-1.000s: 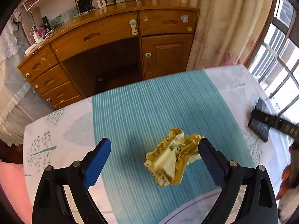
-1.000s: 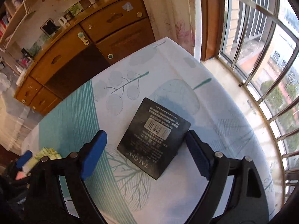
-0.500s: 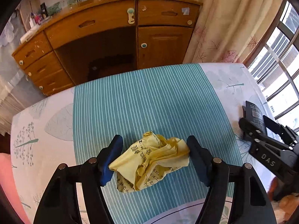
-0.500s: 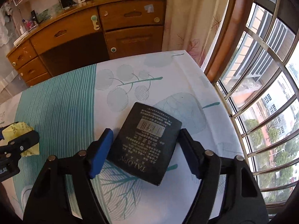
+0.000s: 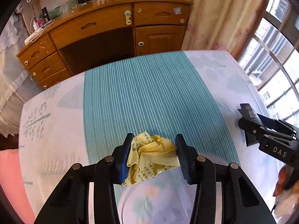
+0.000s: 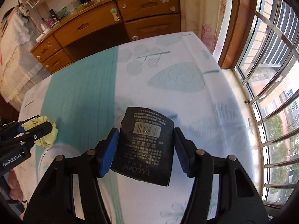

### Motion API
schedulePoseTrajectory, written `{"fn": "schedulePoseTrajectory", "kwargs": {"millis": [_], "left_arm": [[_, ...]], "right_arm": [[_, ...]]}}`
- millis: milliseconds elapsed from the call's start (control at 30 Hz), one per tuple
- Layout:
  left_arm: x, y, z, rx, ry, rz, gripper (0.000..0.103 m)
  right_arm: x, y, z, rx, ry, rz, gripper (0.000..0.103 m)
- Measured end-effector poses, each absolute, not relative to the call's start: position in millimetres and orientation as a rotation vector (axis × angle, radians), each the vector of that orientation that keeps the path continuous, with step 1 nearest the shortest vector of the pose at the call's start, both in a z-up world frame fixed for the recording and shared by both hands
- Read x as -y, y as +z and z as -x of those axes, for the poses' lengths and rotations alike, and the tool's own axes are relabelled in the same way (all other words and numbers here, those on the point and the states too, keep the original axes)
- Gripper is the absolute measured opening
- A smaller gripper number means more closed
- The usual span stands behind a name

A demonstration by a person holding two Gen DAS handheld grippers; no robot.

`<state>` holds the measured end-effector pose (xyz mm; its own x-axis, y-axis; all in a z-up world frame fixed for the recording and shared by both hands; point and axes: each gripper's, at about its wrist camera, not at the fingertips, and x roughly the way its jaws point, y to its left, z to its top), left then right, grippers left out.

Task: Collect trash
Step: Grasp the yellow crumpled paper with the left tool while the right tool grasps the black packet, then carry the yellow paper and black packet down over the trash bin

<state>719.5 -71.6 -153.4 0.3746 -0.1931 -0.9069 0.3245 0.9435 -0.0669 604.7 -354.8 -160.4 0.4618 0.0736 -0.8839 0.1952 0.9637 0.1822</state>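
A crumpled yellow printed paper (image 5: 152, 156) sits between the blue pads of my left gripper (image 5: 153, 154), which is shut on it, just above the bed. It also shows in the right wrist view (image 6: 44, 133), held by the left gripper (image 6: 28, 130). My right gripper (image 6: 144, 147) is shut on a flat black package (image 6: 147, 141) with a barcode label, its far end raised off the sheet. In the left wrist view the right gripper (image 5: 248, 123) and the package (image 5: 251, 112) show at the right edge.
The bed has a teal striped and leaf-print sheet (image 5: 149, 93). A wooden desk with drawers (image 5: 104, 28) stands beyond the bed's far edge. A curtain (image 5: 214, 15) and a barred window (image 6: 271, 74) are on the right. A pale round rim (image 5: 134, 196) lies under the left gripper.
Both grippers closed from wide open: the left on the yellow paper, the right on the black package, which has tilted up off the sheet.
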Motion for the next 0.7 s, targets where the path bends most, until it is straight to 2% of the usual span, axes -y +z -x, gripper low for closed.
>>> {"fn": "schedulePoseTrajectory", "kwargs": {"millis": [167,700], "left_arm": [[59.8,-118.2,-643.7,-1.134,-0.368,-0.138,0.045],[23.7,-16.0,-326.6,-1.078,-0.416,-0.234,0.045]], "right_arm": [[329.3,-131.2,-537.4,-1.090,0.014,-0.301,0.056],[239.4,-31.2,-249.1,-1.050,0.251,-0.337,0.056]]}}
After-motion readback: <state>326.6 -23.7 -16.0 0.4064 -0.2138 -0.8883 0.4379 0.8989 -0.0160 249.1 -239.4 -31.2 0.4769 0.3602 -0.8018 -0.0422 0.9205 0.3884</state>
